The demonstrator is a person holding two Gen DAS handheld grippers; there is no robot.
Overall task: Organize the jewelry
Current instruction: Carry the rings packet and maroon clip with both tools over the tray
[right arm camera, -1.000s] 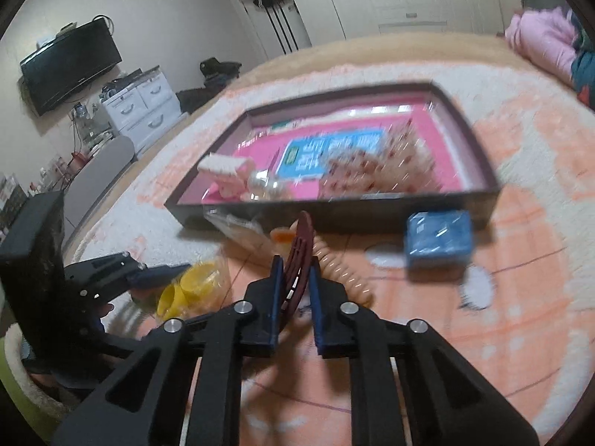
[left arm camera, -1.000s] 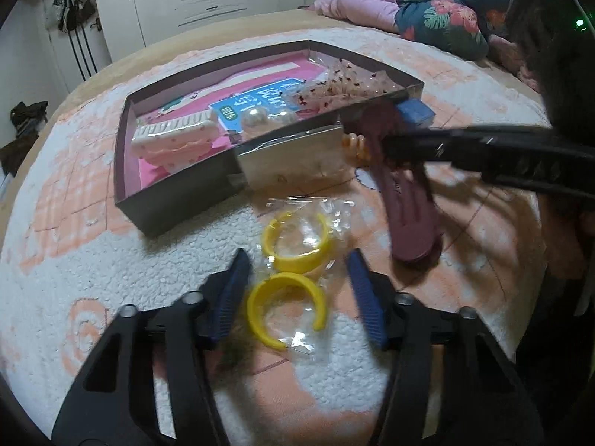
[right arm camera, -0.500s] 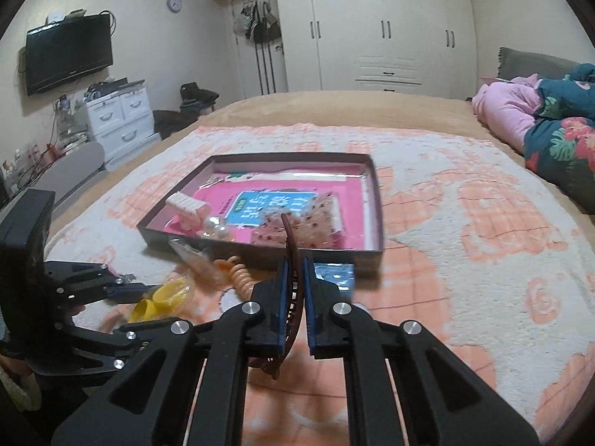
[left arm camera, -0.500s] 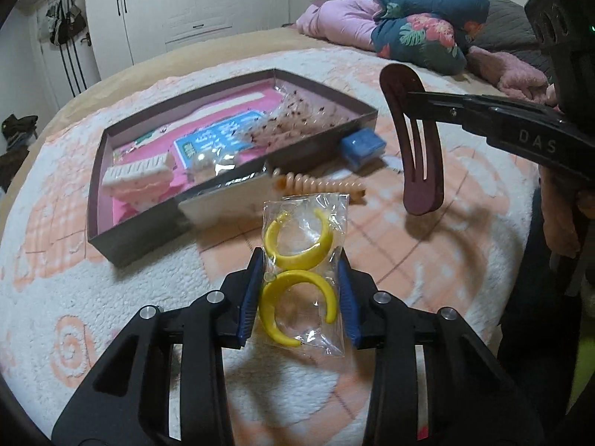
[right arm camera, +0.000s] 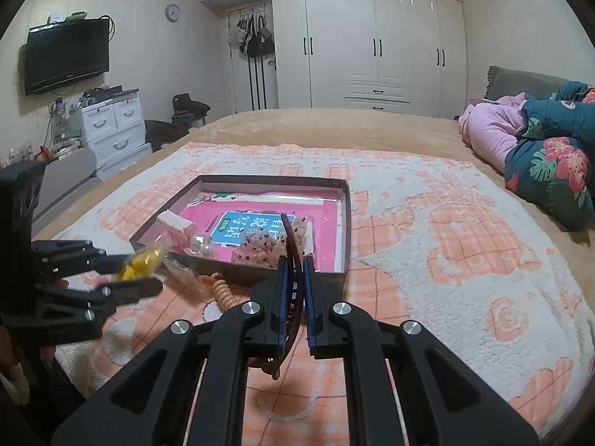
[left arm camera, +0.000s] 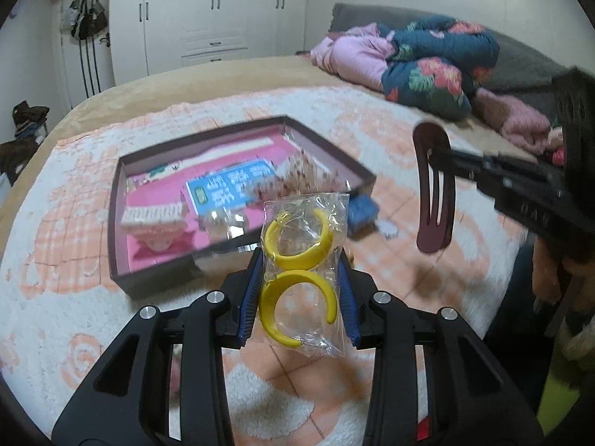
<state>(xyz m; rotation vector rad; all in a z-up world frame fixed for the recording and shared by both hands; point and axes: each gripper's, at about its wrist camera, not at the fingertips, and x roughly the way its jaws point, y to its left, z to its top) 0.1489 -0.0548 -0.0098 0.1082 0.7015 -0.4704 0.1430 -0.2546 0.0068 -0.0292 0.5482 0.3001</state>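
left tongs (left arm camera: 299,293) tight on clear bag of yellow hoops (left arm camera: 303,271); right tongs (right arm camera: 295,297) clamping maroon hair clip (right arm camera: 292,256)

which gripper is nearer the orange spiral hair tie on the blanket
Hard to call, roughly level. The orange spiral hair tie lies between them: left gripper, holding the earring bag, to its left; right gripper, holding the maroon clip, to its right.

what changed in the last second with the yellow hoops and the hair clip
The left gripper, open around the bagged yellow hoops a second ago, has shut on the bag and lifted it off the blanket. The right gripper has raised the maroon hair clip it already held. The tray and orange coil tie stayed put.
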